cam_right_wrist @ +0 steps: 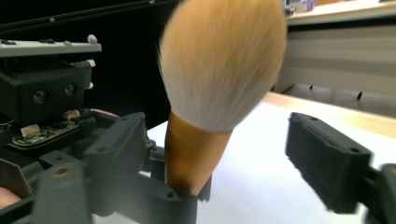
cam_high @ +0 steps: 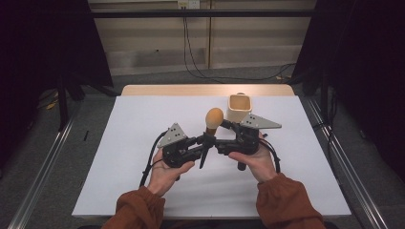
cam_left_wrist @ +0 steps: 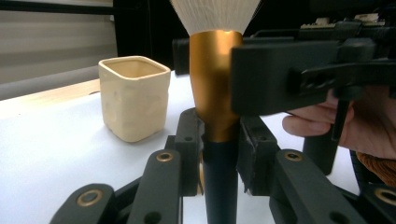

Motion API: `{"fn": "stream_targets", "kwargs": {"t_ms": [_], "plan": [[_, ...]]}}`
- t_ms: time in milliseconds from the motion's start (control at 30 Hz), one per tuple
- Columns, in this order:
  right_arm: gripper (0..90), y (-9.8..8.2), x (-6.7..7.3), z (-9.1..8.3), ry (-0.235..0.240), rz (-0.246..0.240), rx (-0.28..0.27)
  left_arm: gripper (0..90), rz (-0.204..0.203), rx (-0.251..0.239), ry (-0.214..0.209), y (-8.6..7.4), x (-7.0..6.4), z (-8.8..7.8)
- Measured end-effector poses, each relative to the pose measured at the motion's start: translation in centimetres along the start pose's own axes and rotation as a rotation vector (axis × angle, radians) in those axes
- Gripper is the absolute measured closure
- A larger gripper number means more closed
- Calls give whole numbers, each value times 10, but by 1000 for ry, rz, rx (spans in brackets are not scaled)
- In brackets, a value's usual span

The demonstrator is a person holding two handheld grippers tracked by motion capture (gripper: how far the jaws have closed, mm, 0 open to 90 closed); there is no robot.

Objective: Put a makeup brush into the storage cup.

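Note:
A makeup brush (cam_high: 214,119) with a tan bristle head, gold ferrule and dark handle stands upright above the middle of the table. My left gripper (cam_high: 206,140) is shut on the dark handle (cam_left_wrist: 219,177), just below the gold ferrule (cam_left_wrist: 215,84). My right gripper (cam_high: 218,135) comes in from the right. Its jaws stand open on either side of the ferrule (cam_right_wrist: 187,154), and the far jaw is clearly apart from it. The bristles (cam_right_wrist: 219,60) rise above both jaws. A hand holds each gripper.
A cream square cup (cam_high: 239,107) stands upright behind the brush, a little to the right; in the left gripper view the cup (cam_left_wrist: 134,95) appears left of the brush. The white table cover (cam_high: 143,167) stretches out to both sides and towards the front.

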State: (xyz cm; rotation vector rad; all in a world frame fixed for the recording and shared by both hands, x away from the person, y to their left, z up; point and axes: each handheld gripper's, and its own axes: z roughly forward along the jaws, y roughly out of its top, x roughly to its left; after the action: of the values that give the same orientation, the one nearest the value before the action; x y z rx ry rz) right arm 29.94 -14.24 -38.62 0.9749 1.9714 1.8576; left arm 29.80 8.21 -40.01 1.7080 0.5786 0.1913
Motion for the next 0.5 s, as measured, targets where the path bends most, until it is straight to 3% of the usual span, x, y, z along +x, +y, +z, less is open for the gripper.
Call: {"fn": "stream_targets", "kwargs": {"t_ms": [500], "plan": [[625,-3,-2,2,67,52,6,720,-2,11,-3,-2,3,1]]}}
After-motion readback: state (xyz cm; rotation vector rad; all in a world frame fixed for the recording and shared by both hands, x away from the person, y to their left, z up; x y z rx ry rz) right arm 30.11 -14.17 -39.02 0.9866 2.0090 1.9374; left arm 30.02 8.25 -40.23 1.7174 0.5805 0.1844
